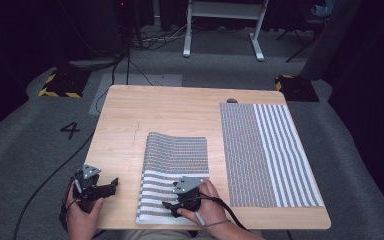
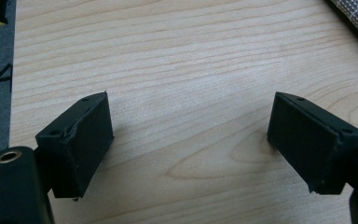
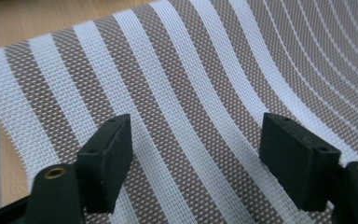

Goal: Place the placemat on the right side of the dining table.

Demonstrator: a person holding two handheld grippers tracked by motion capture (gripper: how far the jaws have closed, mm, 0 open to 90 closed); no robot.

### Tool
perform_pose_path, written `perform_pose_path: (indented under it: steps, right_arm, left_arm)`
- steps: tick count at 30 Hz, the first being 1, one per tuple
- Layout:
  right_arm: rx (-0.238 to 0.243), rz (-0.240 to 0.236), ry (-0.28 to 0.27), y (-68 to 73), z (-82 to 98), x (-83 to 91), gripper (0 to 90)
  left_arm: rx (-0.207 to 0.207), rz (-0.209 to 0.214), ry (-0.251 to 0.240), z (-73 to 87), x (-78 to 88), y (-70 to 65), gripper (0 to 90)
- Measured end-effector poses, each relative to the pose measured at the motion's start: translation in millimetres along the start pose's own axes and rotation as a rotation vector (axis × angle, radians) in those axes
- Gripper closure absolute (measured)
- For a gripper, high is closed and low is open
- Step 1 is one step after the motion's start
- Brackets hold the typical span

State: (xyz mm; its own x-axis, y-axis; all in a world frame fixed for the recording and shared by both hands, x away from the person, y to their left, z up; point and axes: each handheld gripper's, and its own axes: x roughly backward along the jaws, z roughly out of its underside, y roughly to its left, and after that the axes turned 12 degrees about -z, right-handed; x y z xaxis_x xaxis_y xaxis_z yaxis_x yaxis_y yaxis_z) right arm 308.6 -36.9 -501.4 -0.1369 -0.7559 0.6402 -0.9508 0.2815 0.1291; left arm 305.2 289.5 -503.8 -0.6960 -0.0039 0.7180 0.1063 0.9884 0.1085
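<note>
Two woven placemats on the table (image 1: 125,115): the folded placemat (image 1: 175,155) lies lower centre, light and pliable, best pinched at its near edge. Right gripper (image 1: 172,205) hovers over it, jaws wide and empty; left gripper (image 1: 111,186), lower left, also gapes empty.

Left claw (image 1: 111,186): held in the left hand (image 1: 82,212) at the near left; jaws parted, nothing between them. Right claw (image 1: 168,206): gripped by the right hand (image 1: 207,205), pointed leftward, jaws spread wide, nothing clamped.
</note>
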Motion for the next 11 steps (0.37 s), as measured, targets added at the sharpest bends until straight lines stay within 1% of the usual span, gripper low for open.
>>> perform_pose_path:
  steps: [1, 3, 4, 5, 8, 11]
  right_arm:
    - [-0.02, -0.002, 0.009, -0.2, -0.3, -0.7, 25.0]
    - [-0.018, 0.001, 0.013, -0.7, -0.6, -0.6, 24.4]
    - [-0.027, 0.009, 0.013, 0.3, -1.2, -2.4, 22.1]
    - [-0.049, 0.016, 0.021, 1.9, -1.4, -2.5, 21.6]
    - [-0.034, 0.015, 0.014, 0.7, -1.2, -3.1, 21.3]
    - [-0.038, 0.016, 0.016, 1.0, -1.2, -3.0, 21.3]
  left_arm:
    - [0.0, 0.0, 0.0, 0.0, 0.0, 0.0, 14.2]
    - [0.0, 0.001, 0.0, 0.0, 0.0, 0.0, 14.0]
    - [-0.006, 0.001, 0.003, -0.1, 0.2, 0.1, 13.9]
    - [-0.006, 0.0, 0.003, -0.1, 0.2, 0.1, 13.9]
    - [-0.008, -0.001, 0.002, 0.2, 0.2, -0.2, 13.9]
    - [-0.007, -0.001, 0.001, 0.2, 0.2, -0.2, 13.9]
